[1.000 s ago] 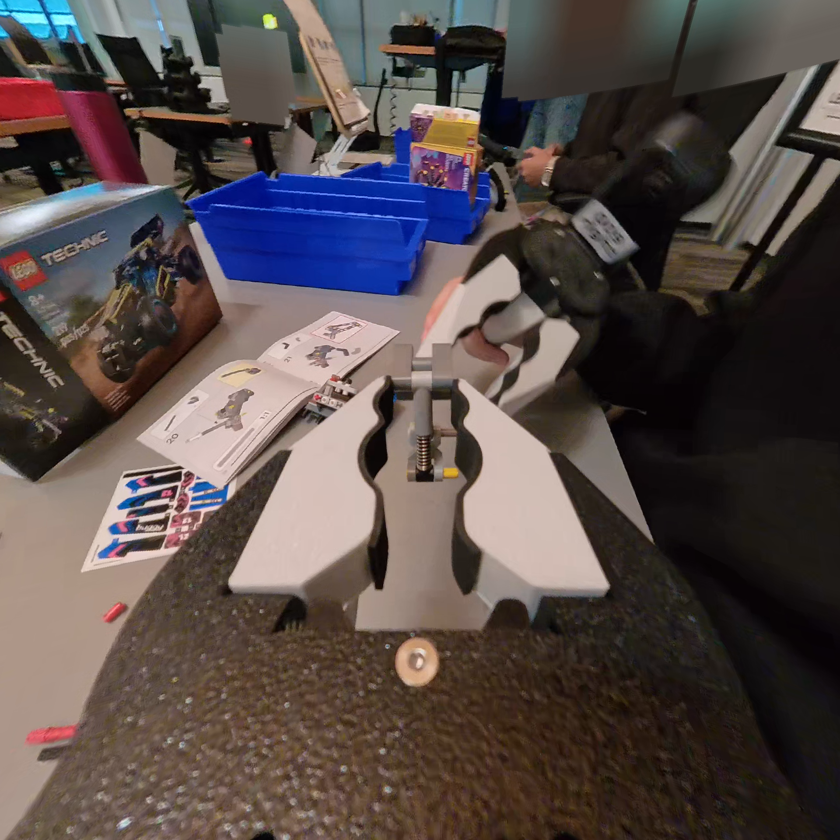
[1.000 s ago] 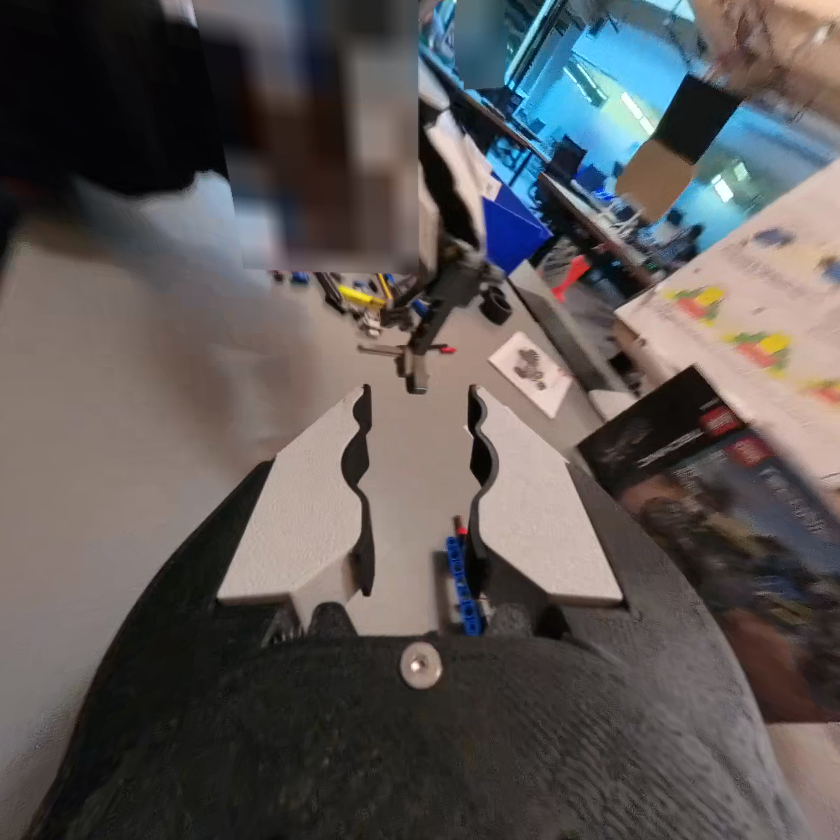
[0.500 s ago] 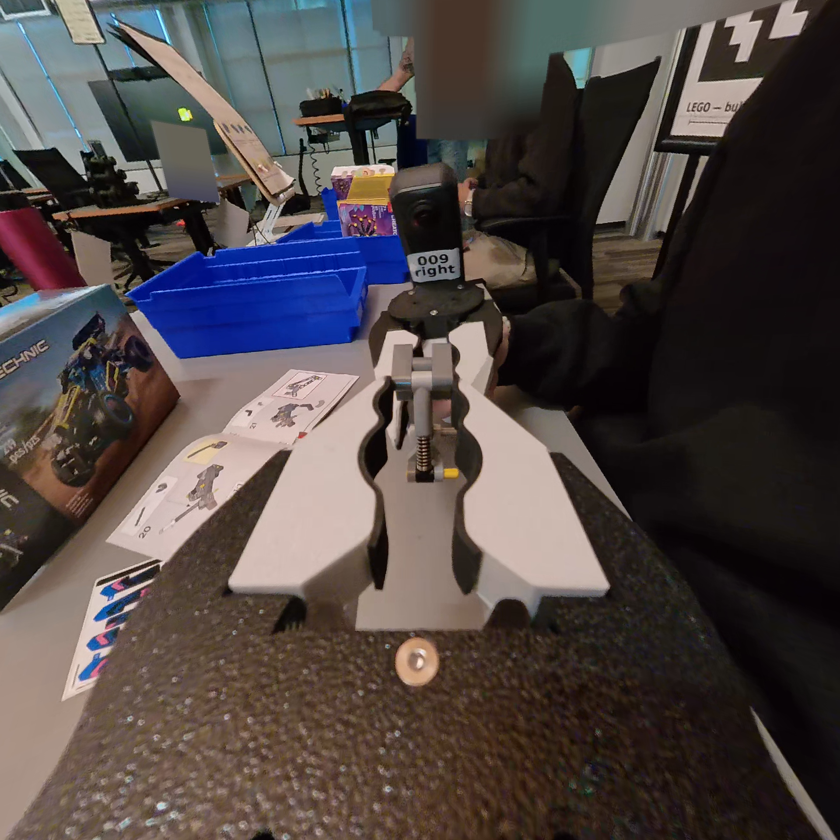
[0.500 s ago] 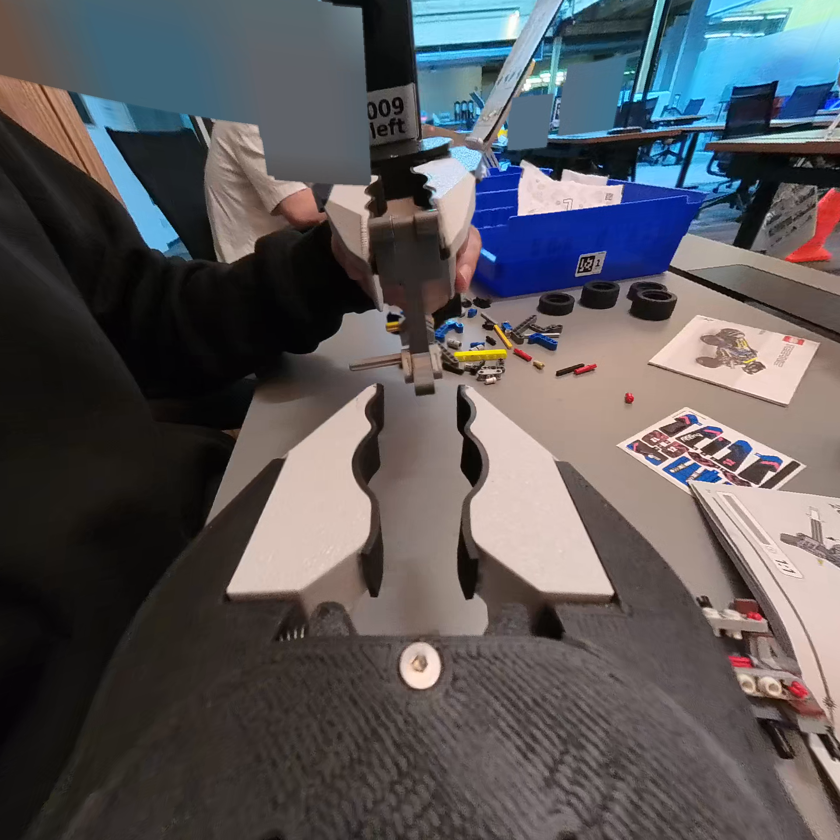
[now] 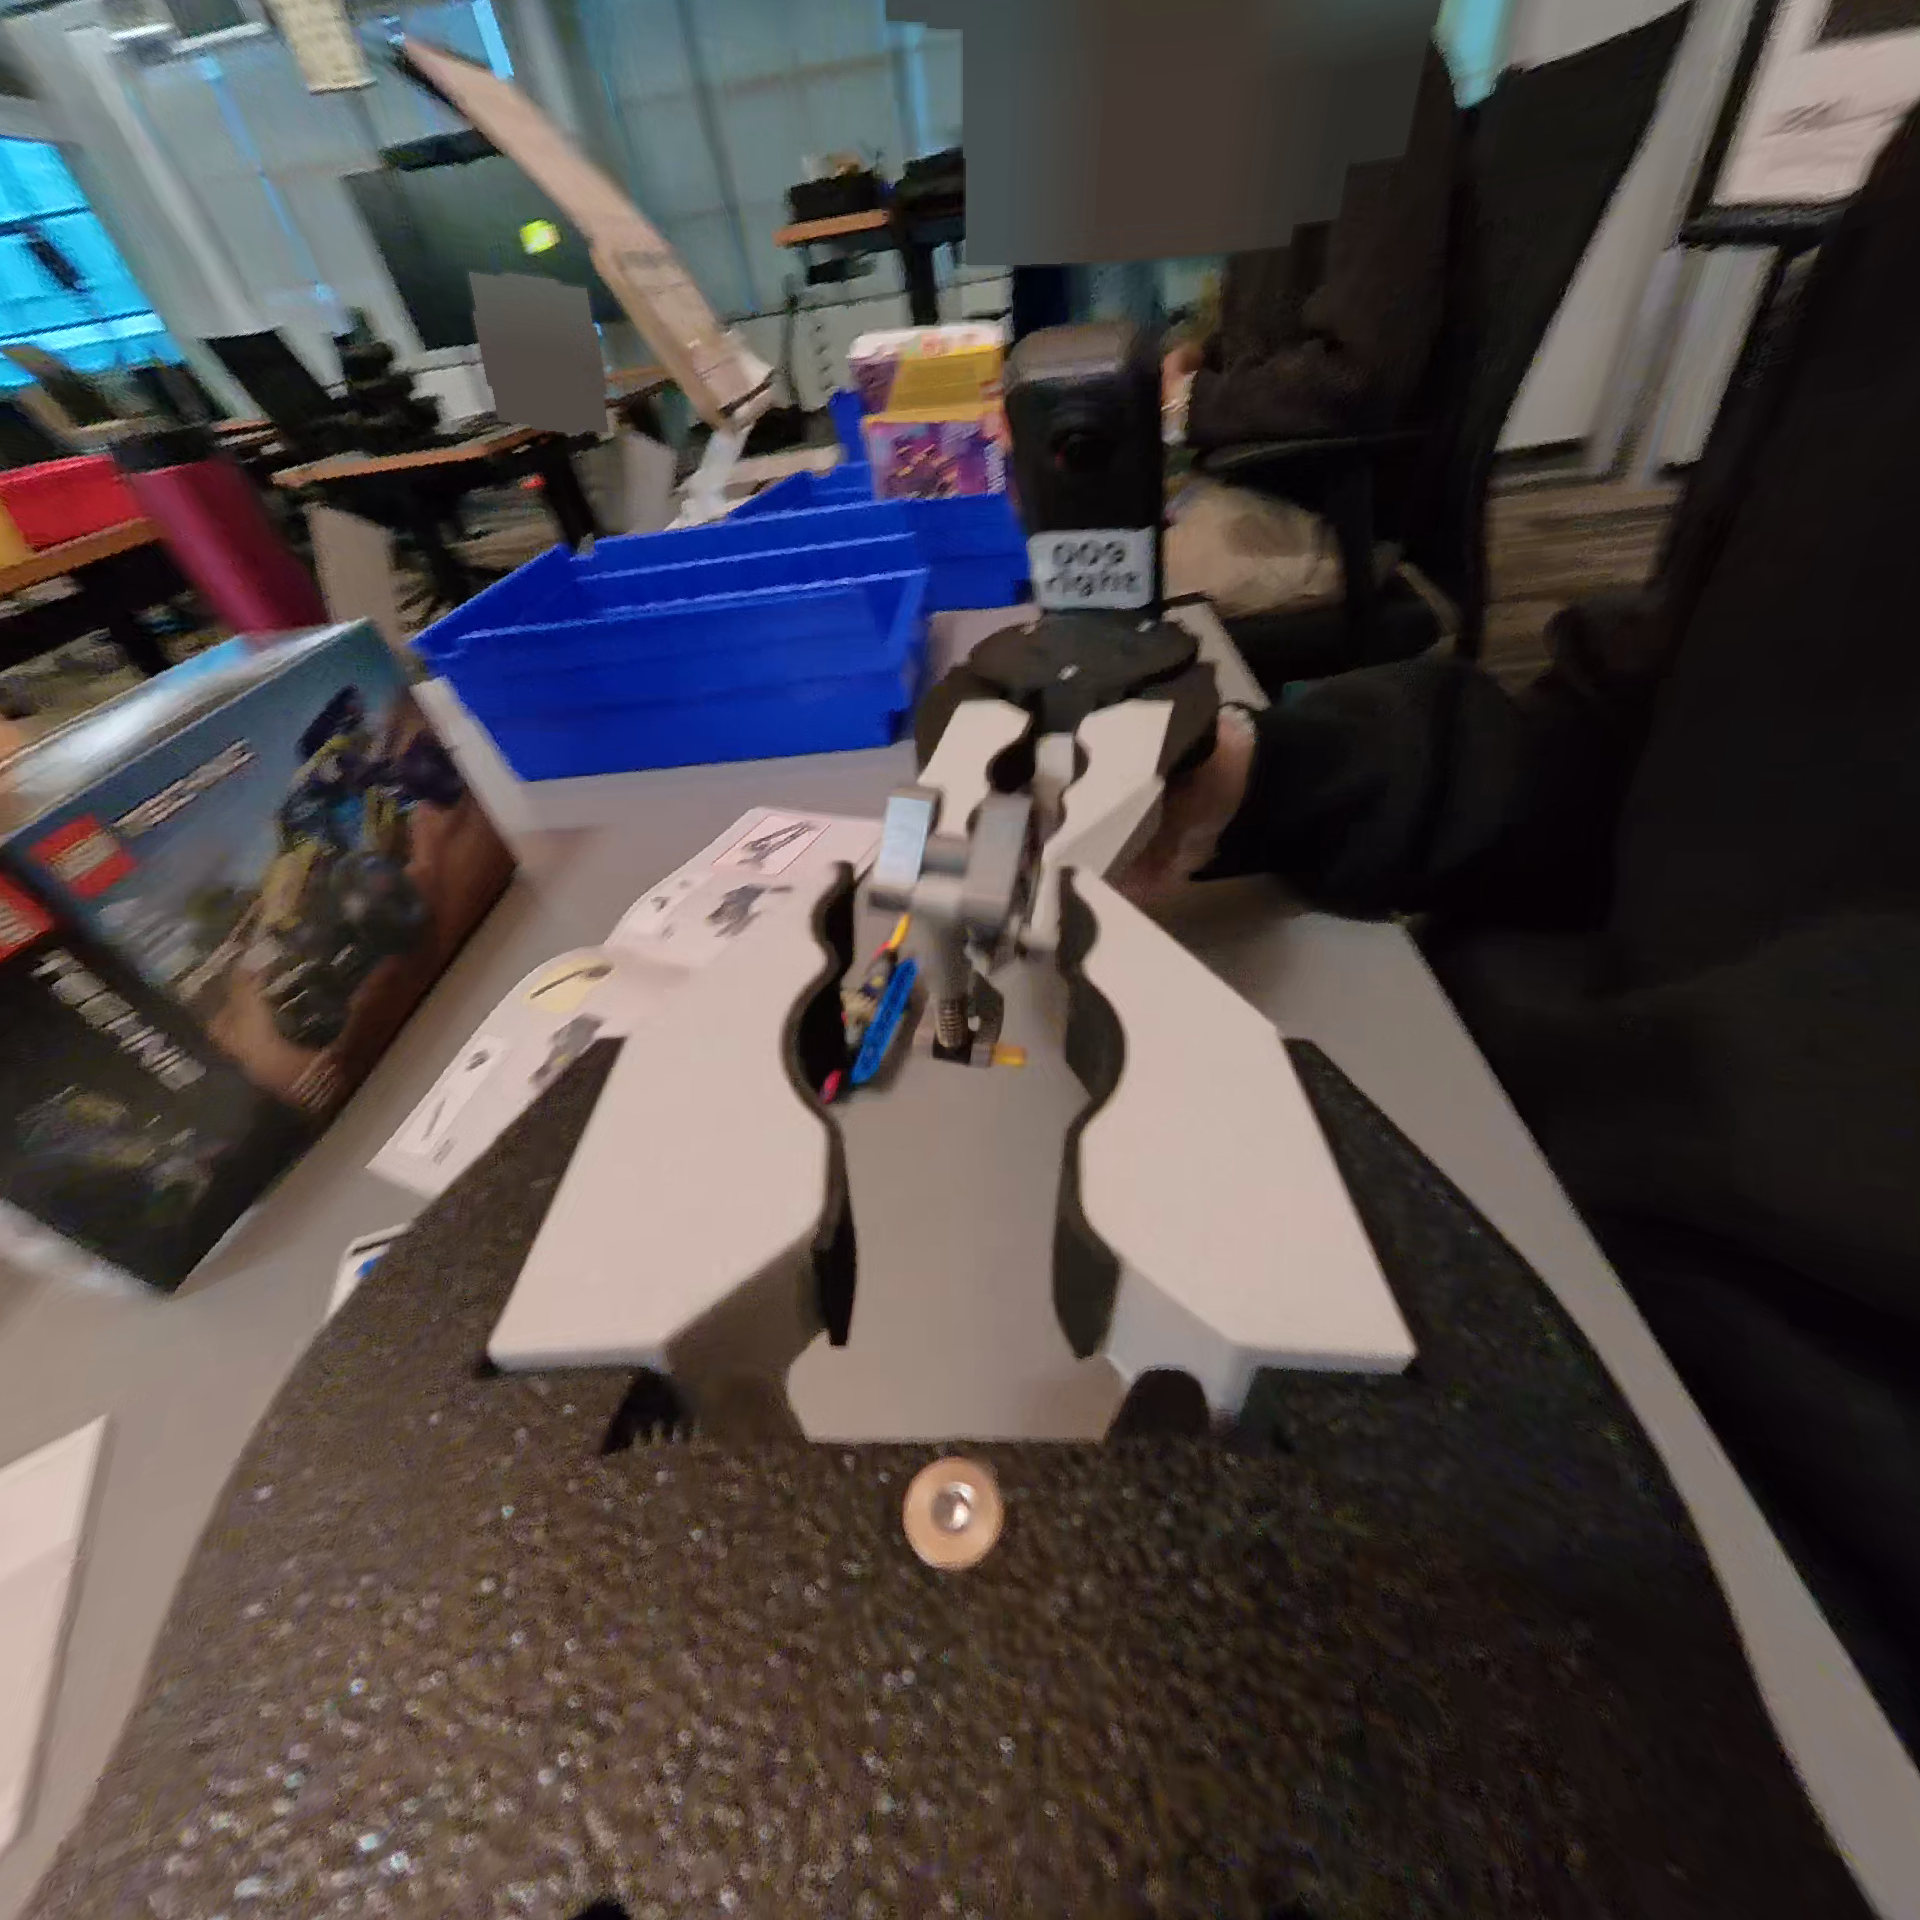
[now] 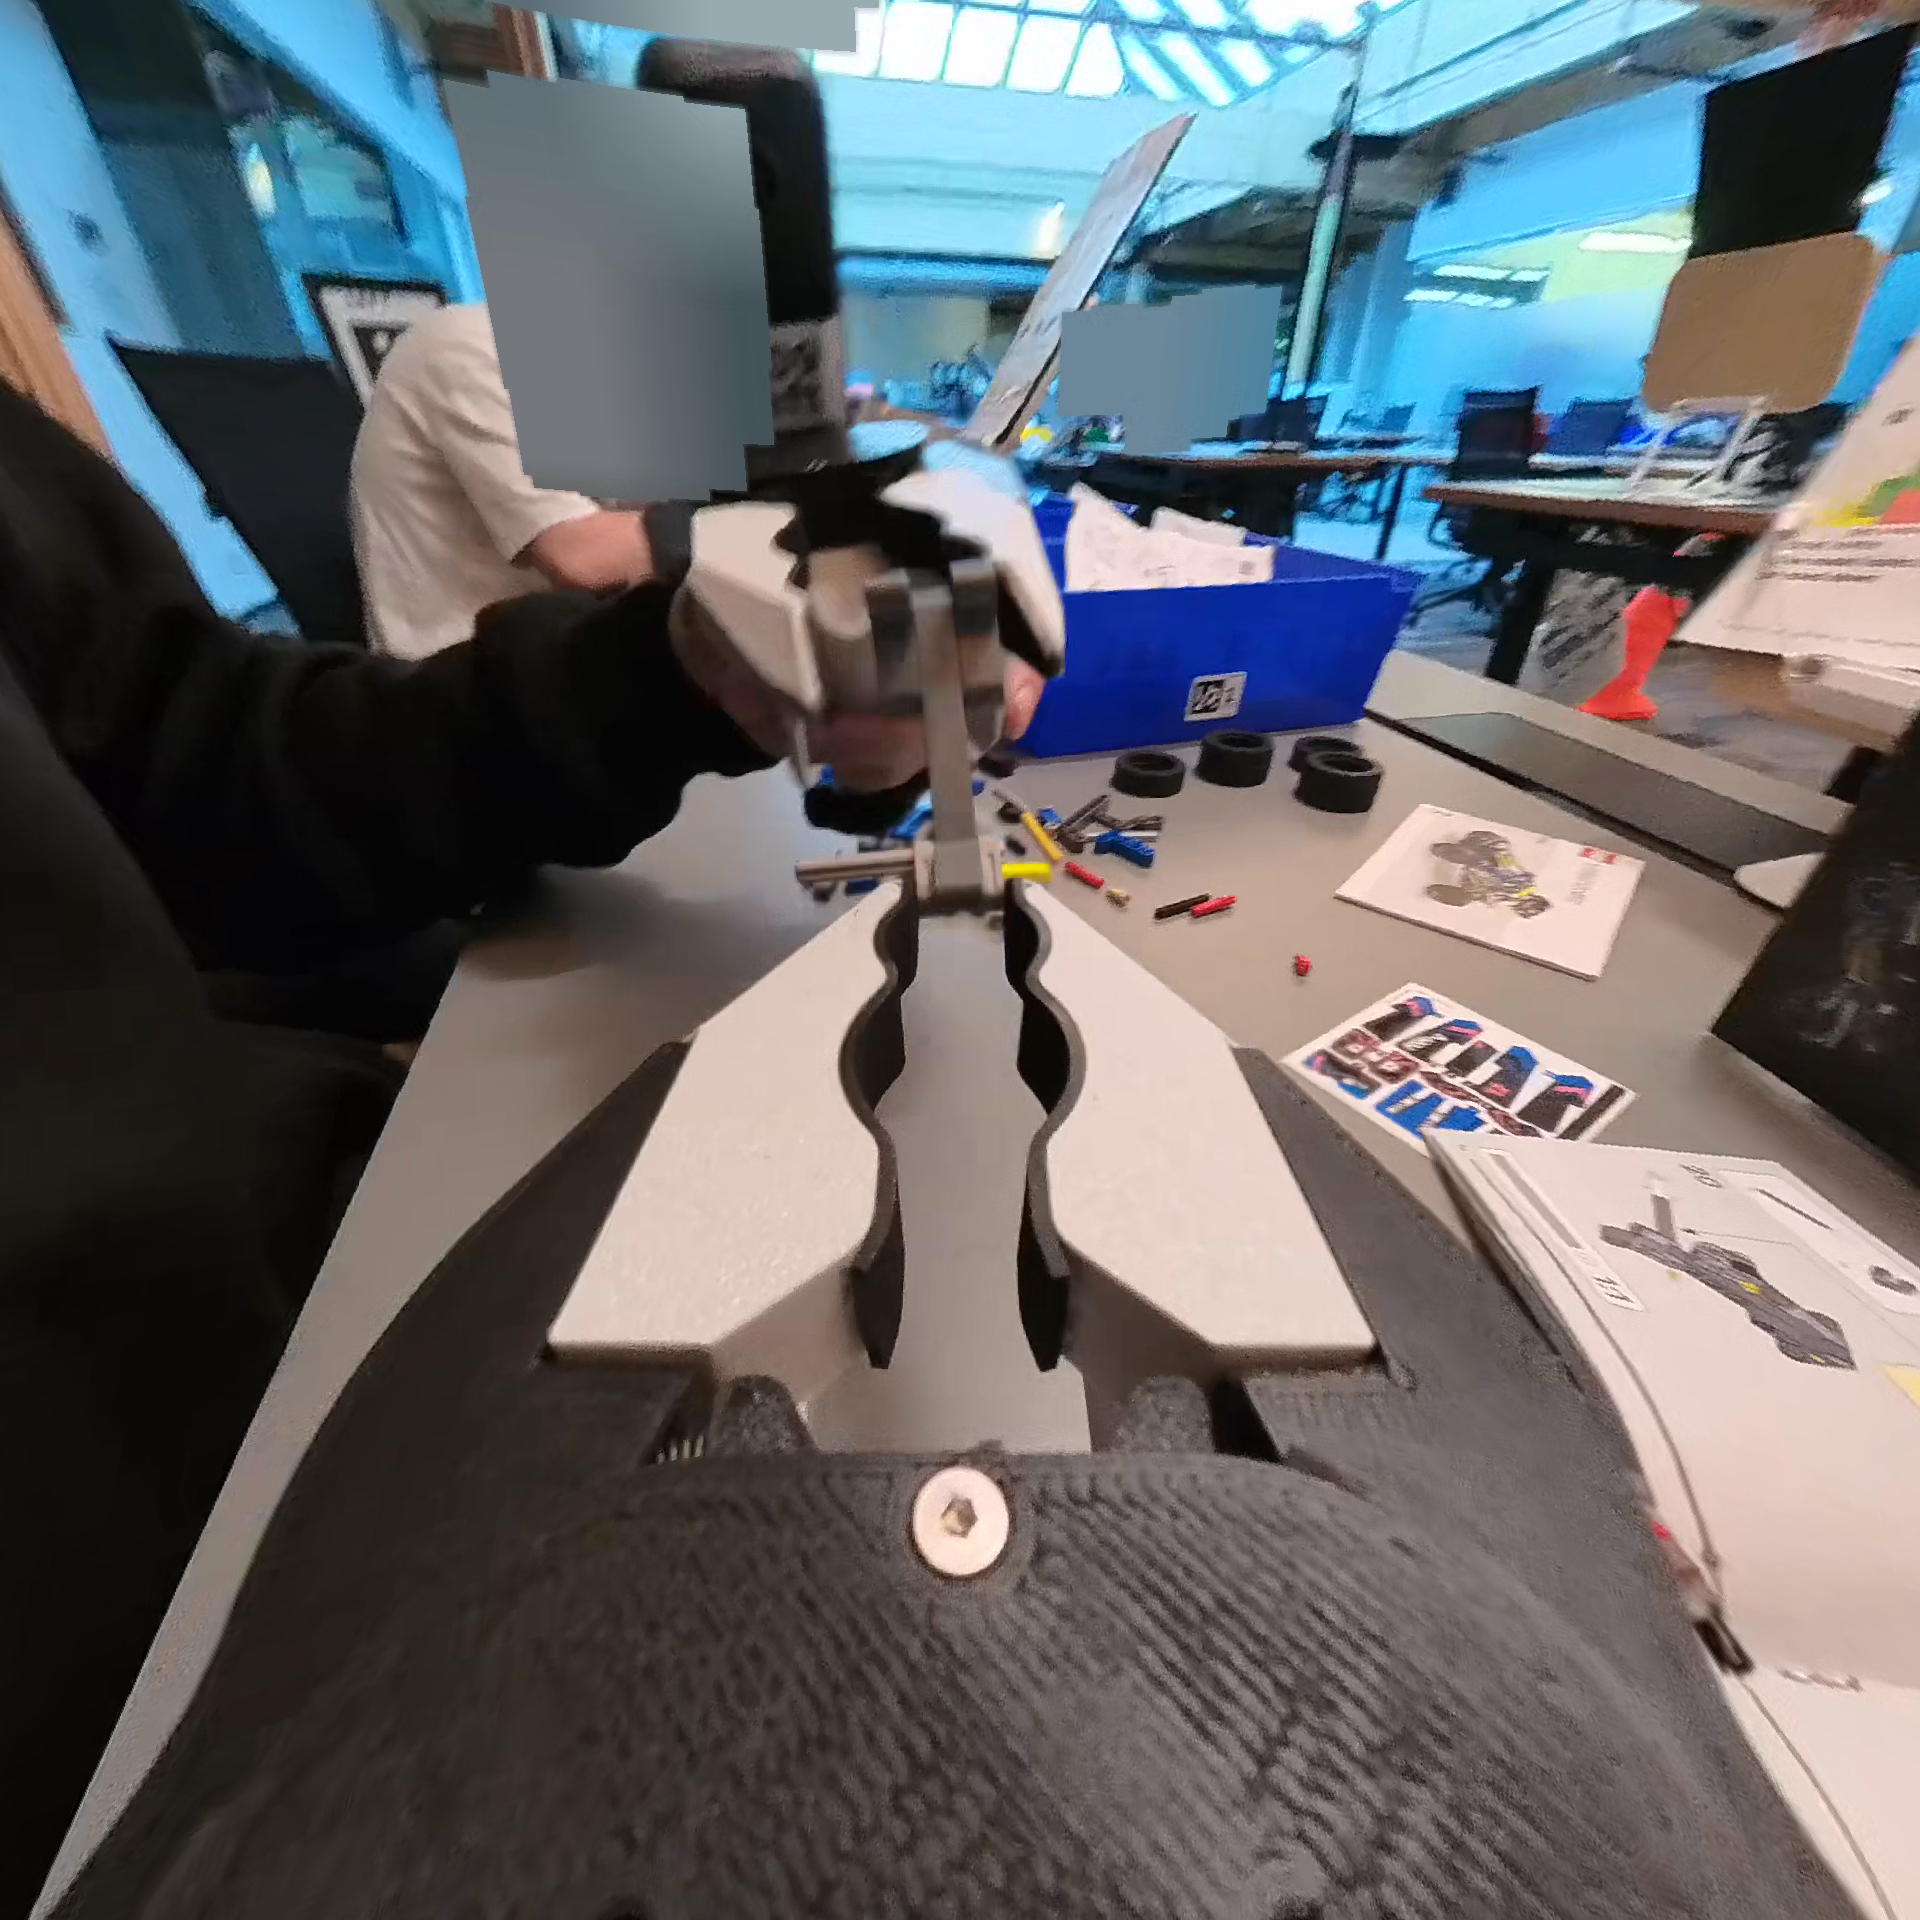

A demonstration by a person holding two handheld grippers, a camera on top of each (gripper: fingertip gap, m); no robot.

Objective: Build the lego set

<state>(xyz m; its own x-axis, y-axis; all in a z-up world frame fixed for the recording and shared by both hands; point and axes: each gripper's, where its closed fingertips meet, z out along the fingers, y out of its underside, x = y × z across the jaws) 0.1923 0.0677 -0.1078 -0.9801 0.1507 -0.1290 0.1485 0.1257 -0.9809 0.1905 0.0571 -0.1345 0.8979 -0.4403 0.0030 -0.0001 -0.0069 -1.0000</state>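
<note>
**Over the grey tabletop: one grey lego assembly between two hand-held grippers**

At far left of the left wrist view: set box [image 5: 208, 914] standing on the tabletop [image 5: 1340, 987], open instruction booklet [image 5: 634, 987] just beside it, stacked blue bins [image 5: 707, 644] behind. At centre: left hand-held gripper [image 5: 956, 894] with fingers spread part way, wider than the forked top of the grey lego assembly [image 5: 961, 883] standing between the tips. Spring and yellow pin showing lower on the same assembly. Blue beam [image 5: 883, 1008] visible in the gap by the left finger, resting place not clear. Just beyond: right hand-held gripper [image 5: 1039, 821], facing back, camera post above it, black sleeve [image 5: 1403, 769] to the right.

At left of the right wrist view: another black sleeve leading to the left hand-held gripper, held high, fork end of the assembly between its tips. Hanging straight down from there: grey rod, ending in a block with a cross axle and yellow pin. Closed narrowly on that block: right hand-held gripper's tips, one touching each side. Farther right on the tabletop: loose pieces [image 6: 1091, 831], three black tyres [image 6: 1242, 764], blue bin [image 6: 1205, 644], leaflet [image 6: 1491, 888], sticker sheet [image 6: 1455, 1070], then the booklet at the near right edge.
</note>
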